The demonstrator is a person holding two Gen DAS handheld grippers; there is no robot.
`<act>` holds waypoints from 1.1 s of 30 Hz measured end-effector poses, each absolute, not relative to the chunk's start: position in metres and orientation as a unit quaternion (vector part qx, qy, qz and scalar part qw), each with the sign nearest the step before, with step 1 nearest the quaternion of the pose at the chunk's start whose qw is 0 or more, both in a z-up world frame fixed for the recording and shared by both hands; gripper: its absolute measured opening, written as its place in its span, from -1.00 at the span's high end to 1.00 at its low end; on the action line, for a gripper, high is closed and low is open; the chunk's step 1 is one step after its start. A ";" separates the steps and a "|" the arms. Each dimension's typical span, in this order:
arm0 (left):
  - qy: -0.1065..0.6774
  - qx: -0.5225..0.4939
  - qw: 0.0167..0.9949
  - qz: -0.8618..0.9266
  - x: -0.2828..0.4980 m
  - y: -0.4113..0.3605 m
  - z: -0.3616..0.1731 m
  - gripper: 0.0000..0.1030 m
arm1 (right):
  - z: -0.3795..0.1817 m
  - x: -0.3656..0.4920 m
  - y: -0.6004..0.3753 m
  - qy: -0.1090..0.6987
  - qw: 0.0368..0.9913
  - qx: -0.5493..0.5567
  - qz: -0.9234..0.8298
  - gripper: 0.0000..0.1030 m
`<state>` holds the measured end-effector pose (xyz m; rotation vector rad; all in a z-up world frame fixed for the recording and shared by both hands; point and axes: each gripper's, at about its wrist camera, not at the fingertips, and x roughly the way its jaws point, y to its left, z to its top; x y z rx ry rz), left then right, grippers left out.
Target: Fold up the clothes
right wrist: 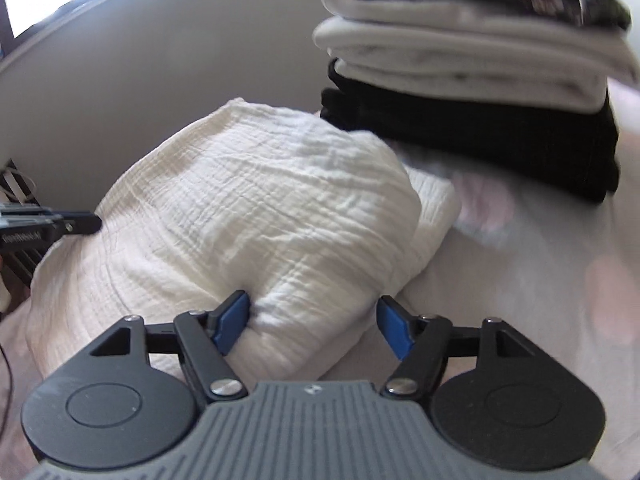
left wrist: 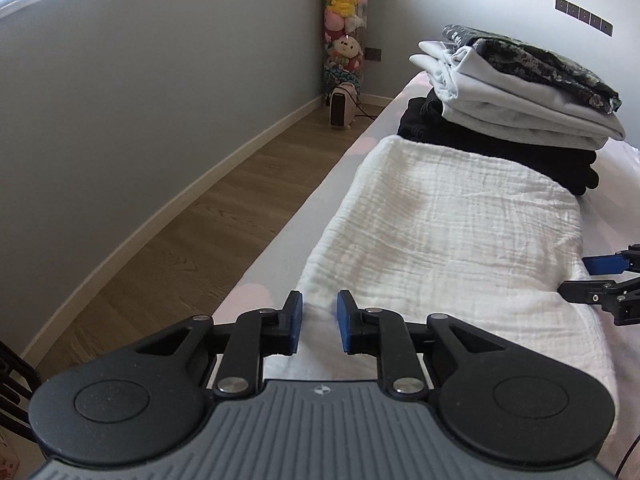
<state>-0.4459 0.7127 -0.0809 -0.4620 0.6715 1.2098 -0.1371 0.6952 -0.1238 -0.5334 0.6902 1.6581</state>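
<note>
Bedding (left wrist: pixel 280 248) in a pale sheet carries everything here, its long left edge running beside the wooden floor. Along that edge lies the white crinkled cloth (left wrist: pixel 448 220), already doubled over on itself into a long thick band, which suggests the next fold is meant to shorten it end to end. Its near end lies under the two grippers; its far end stops just short of the stack of folded clothes (left wrist: pixel 516 92), black garments at the bottom, white ones above, a dark patterned piece on top. That stack stands toward the far end of the bed, probably kept there so finished items stay clear of the working area.

The right gripper (right wrist: pixel 314 326) has its fingers wide apart astride a rounded bulge of the cloth's near right corner; the left pad touches the fabric, the right pad stands clear of it, so nothing is pinched. The left gripper (left wrist: pixel 319 322) sits at the near left corner, by the bed's edge, its fingers a narrow gap apart with cloth showing between them; the pads appear not to press it.
</note>
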 end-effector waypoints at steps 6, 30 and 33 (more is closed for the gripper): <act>0.320 -0.184 0.746 0.555 -0.444 0.667 -0.051 0.34 | -0.085 -0.138 0.666 0.277 0.611 -0.235 0.704 -0.39; 0.228 -0.148 0.759 0.592 -0.430 0.454 0.097 -0.55 | 0.078 -0.210 0.439 0.219 0.618 -0.169 0.736 -0.65; 0.218 -0.159 0.759 0.593 -0.436 0.432 0.102 -0.62 | 0.079 -0.221 0.415 0.230 0.615 -0.161 0.737 -0.67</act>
